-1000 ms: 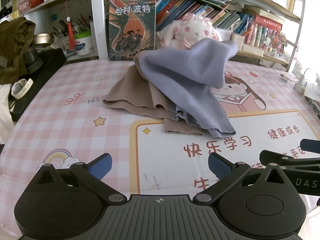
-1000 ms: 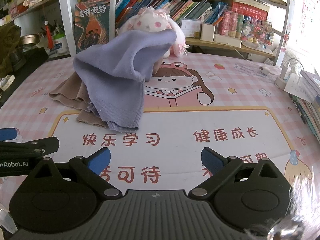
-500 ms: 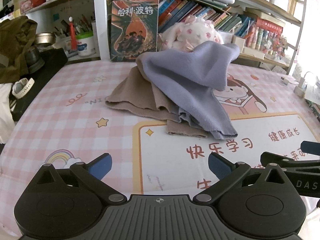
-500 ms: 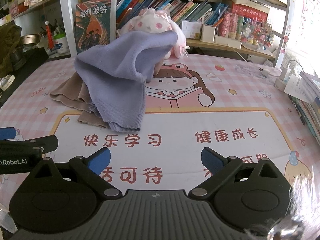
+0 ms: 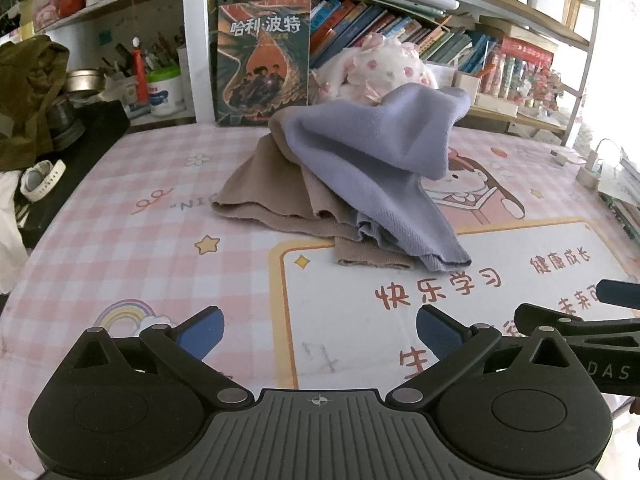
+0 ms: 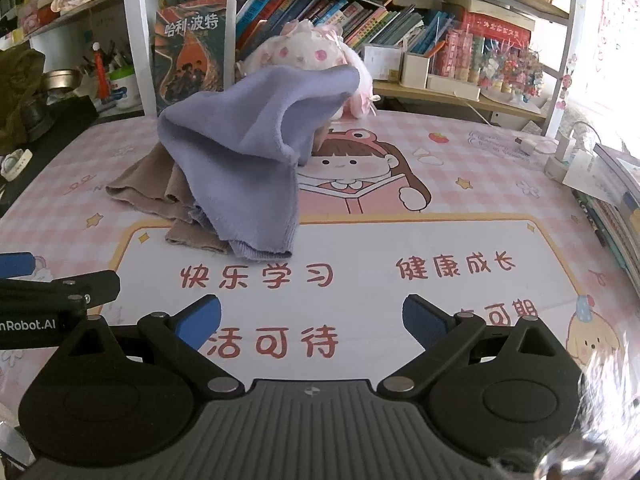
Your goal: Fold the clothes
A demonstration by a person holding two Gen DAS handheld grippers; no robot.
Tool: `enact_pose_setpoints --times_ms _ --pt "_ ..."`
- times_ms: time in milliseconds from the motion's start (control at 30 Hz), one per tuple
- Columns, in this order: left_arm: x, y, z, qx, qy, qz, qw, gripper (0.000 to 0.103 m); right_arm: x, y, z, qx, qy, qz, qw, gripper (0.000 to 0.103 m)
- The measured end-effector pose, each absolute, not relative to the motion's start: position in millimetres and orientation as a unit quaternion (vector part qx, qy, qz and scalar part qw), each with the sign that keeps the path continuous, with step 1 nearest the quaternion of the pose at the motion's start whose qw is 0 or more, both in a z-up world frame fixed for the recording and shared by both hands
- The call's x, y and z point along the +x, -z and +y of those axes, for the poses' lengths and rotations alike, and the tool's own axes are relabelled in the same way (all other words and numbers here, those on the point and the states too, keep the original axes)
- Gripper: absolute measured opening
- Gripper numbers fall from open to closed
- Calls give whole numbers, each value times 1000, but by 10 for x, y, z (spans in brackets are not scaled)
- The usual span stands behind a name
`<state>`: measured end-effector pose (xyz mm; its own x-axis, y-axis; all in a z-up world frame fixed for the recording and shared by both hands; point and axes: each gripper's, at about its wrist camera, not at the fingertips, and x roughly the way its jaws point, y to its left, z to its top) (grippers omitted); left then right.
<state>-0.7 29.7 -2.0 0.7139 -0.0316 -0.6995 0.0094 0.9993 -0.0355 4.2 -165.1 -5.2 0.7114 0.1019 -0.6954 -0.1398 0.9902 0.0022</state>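
Note:
A lavender knit garment (image 5: pixel 372 168) lies heaped over a beige knit garment (image 5: pixel 272 196) on the pink checked desk mat (image 5: pixel 120 248). The pile also shows in the right wrist view, lavender (image 6: pixel 244 160) on top, beige (image 6: pixel 160 192) spread out to its left. The lavender cloth drapes against a white plush toy (image 5: pixel 380 68) behind it. My left gripper (image 5: pixel 320 330) is open and empty, well short of the pile. My right gripper (image 6: pixel 312 318) is open and empty, near the mat's front. Each gripper shows at the edge of the other's view.
A bookshelf with books (image 6: pixel 320 12) and a large upright book (image 5: pixel 264 56) stands behind the pile. A black box (image 5: pixel 80 140) and an olive bag (image 5: pixel 28 88) sit at the left. A charger and cable (image 6: pixel 560 152) and stacked books (image 6: pixel 616 208) lie at the right.
Both grippers have drifted slightly towards the pile; the clothes look a little nearer and more central. The jaws stay open and the clothes have not moved.

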Motion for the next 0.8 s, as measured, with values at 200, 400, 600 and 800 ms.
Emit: enact_pose_setpoints --times_ms 200,400,600,800 --pt "-73 14 373 -13 20 375 927 103 -63 45 -1575 -24 -57 373 926 98" --pt "-129 6 465 -22 26 366 930 103 -130 45 -1503 -28 -57 374 925 98" --pt "-121 26 532 -38 23 368 929 103 -153 49 -1456 -35 -61 375 924 98" --pt "-79 40 497 -39 18 369 929 103 -130 60 -1448 -36 -66 377 923 98"
